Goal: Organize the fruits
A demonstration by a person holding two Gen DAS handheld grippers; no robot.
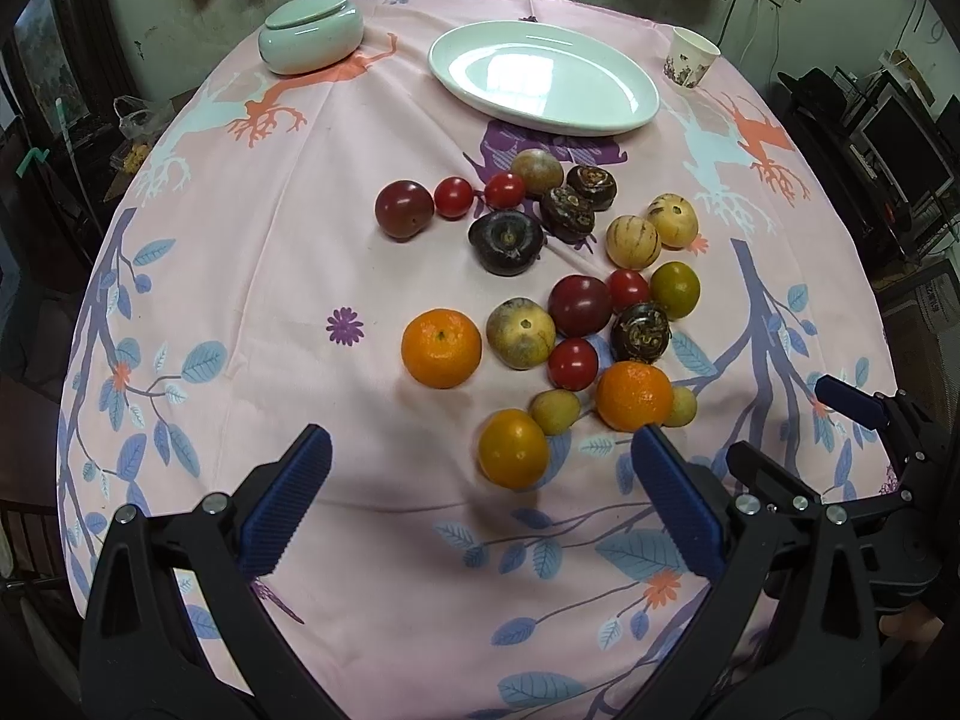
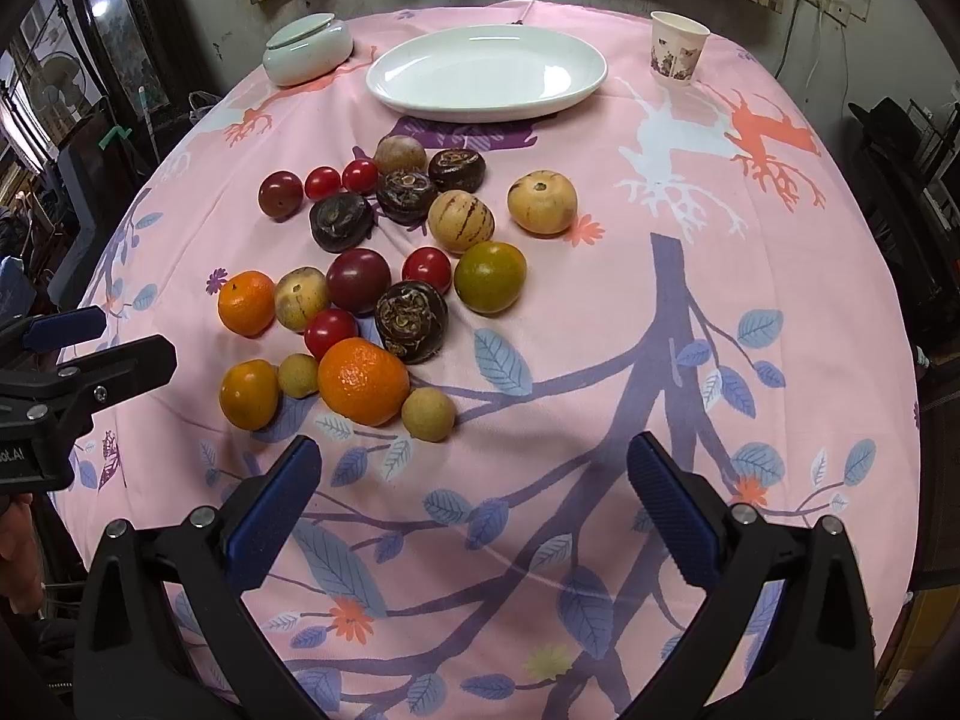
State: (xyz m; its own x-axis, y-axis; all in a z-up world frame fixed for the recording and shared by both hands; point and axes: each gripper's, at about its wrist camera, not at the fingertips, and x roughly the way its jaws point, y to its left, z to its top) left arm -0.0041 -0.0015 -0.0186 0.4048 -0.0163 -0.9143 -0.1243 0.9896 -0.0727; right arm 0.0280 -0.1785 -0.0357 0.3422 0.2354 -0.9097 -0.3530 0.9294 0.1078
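1. We find the fruits (image 2: 384, 264) loose on the bench (image 2: 690, 312), on a pink printed cloth, gathered in one cluster left of centre in the right wrist view; none lies on the white plate (image 2: 486, 75), which stands empty beyond the cluster
2. We note the deciding relation: the cluster lies ahead of both tools, and its near edge is closest to the left gripper (image 1: 480, 480); a small yellow-orange fruit (image 1: 513, 449) sits just ahead of, and between, its two fingers (image 1: 288, 504), slightly right of the midline
3. We see a larger orange (image 1: 633, 395) just beyond the tip of that gripper's right finger, touching two small tan fruits; these round fruits show no long axis, so we judge no wrist roll is needed
4. We read the left gripper as spread wide and holding nothing, pitched down toward the bench from the near edge
5. We read the right gripper (image 2: 468, 492) as likewise spread and empty; the cluster lies ahead and to its left, with bare cloth between its fingers
6. We judge the left gripper the nearer one for the first pick, with the plate the likely destination
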